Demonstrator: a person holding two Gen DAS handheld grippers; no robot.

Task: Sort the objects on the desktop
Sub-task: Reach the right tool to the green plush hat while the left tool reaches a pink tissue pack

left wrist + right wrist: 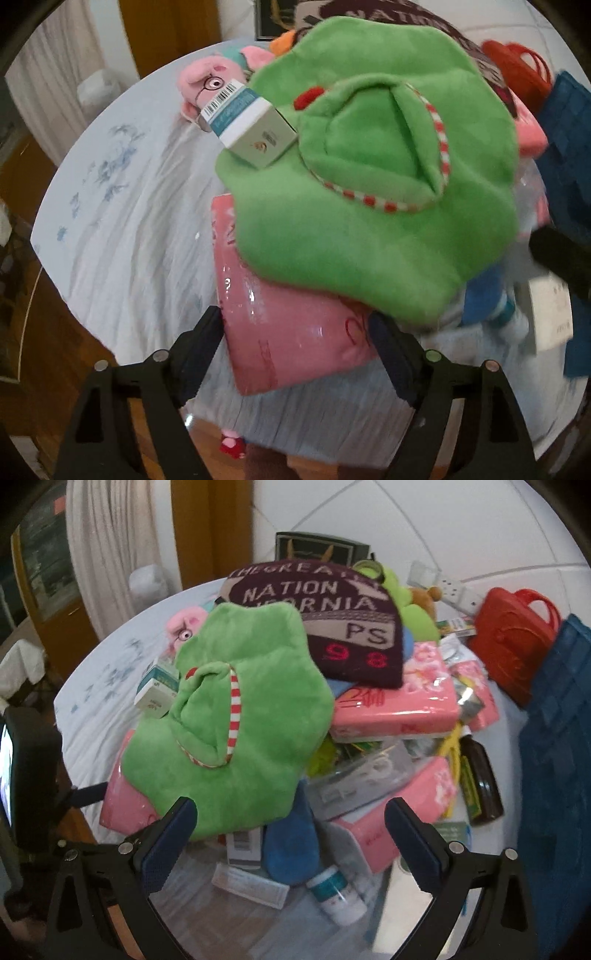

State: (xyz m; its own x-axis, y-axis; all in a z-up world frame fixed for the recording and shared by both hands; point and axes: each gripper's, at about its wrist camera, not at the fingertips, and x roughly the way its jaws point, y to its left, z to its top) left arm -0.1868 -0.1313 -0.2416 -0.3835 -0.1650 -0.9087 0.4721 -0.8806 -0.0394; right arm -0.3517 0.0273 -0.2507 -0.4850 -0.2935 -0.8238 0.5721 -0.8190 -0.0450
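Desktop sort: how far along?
Nothing looks sorted: the green plush, maroon knit hat and pink packs are heaped together on the table. In hand: the left tool is open around a pink pack's end; the right tool is open, holding nothing. Left: the whole pile.

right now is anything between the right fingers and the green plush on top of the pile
Nothing visible. The right gripper is open, and the green plush lies on top of the pile just ahead, its near edge at the left finger. Only its far edge is tucked under the maroon knit hat.
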